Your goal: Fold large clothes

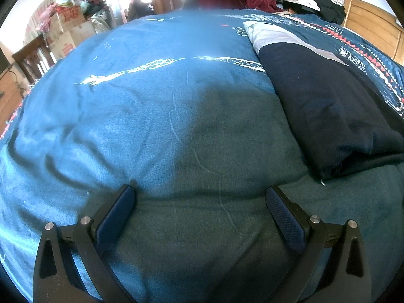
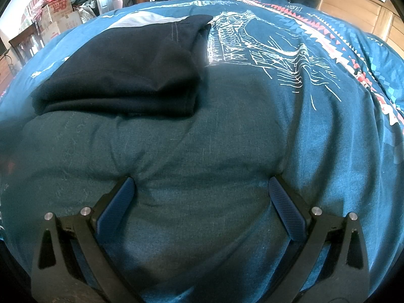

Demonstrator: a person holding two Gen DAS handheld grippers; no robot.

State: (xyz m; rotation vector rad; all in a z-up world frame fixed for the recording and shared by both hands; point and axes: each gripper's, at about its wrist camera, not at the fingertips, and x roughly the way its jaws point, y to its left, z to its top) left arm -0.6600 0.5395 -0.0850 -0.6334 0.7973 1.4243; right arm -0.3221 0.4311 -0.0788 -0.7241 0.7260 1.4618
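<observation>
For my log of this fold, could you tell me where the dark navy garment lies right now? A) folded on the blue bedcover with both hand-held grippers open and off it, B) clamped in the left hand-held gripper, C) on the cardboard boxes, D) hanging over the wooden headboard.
A: the dark navy garment rests folded on the blue bedcover, ahead of the open left hand-held gripper and right hand-held gripper.

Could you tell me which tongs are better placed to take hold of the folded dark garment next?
Probably the right tongs: the folded dark garment lies nearly ahead of them, while it sits off to the side of the left tongs. Both are open.
</observation>
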